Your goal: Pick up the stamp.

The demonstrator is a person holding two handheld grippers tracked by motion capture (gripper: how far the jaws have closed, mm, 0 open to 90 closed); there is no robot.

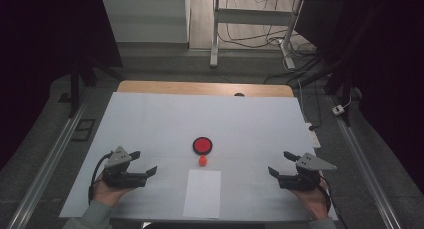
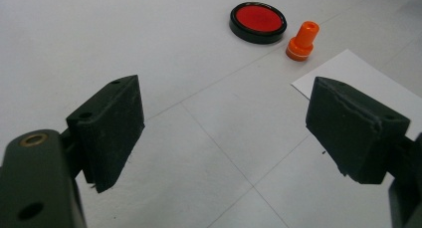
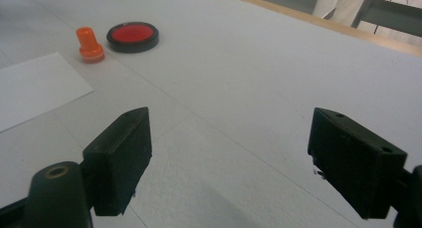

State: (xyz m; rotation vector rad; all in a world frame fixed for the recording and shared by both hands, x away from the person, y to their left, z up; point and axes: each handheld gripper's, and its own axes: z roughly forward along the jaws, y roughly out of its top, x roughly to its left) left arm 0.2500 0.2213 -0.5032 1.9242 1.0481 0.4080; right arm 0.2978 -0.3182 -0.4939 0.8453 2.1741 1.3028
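Both tools sat low at the bottom of the high view, each resting by a hand on the white table cover (image 1: 150,119) — left gripper (image 1: 143,165) at lower left, right gripper (image 1: 281,164) at lower right. Jaws on both stood wide apart and held nothing; the two gripper views showed bare cover between the black pads. The small orange stamp (image 1: 203,160) stood upright near frame centre, its long axis vertical, just below the round red ink pad (image 1: 202,145) and just above the top edge of the white paper sheet (image 1: 202,193). Stamp and pad looked close but apart, judged from the left gripper view — stamp (image 2: 302,41) to the lower right of pad (image 2: 258,22). Stamp lay about midway between the tools, up and inward from each; neither hand clearly nearer. In the right gripper view it stood at upper left (image 3: 89,45). Likely approach: level, jaws straddling the upright barrel.
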